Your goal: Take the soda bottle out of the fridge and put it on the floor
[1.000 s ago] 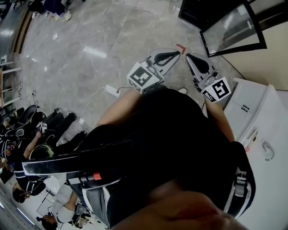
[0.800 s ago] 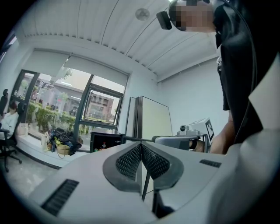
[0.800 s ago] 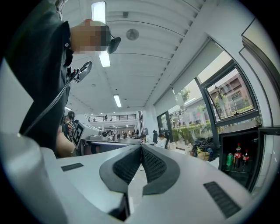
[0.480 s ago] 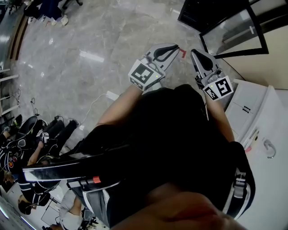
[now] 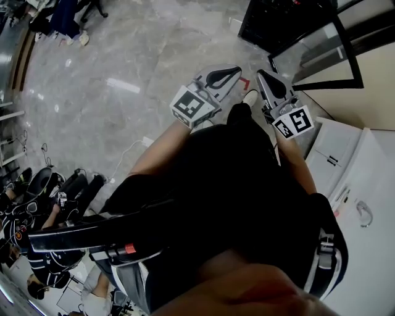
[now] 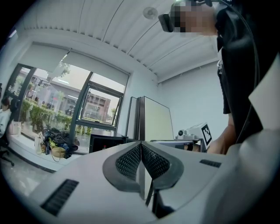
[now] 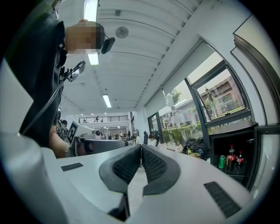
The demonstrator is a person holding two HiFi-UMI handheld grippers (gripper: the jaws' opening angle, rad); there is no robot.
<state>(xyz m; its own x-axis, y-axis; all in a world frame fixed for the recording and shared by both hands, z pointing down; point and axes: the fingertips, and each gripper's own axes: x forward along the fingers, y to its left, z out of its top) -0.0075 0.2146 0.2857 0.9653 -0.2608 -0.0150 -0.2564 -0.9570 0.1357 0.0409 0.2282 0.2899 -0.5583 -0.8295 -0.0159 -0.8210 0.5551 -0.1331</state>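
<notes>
Here, standing over a grey marble floor (image 5: 123, 55), with a black fridge (image 5: 271, 18) showing at the top right of the head view and its glass door (image 5: 321, 46) hanging open. Holding the left gripper (image 5: 236, 70) and the right gripper (image 5: 261, 74) level and side by side ahead of the body, both pointing toward the fridge. Keeping each pair of jaws pressed together, gripping nothing (plain enough in both gripper views). Catching, in the right gripper view, the soda bottle (image 7: 231, 158) standing upright on a shelf inside the fridge, well apart from both grippers, sitting between a green can (image 7: 222, 162) and a second dark bottle (image 7: 239, 159).
</notes>
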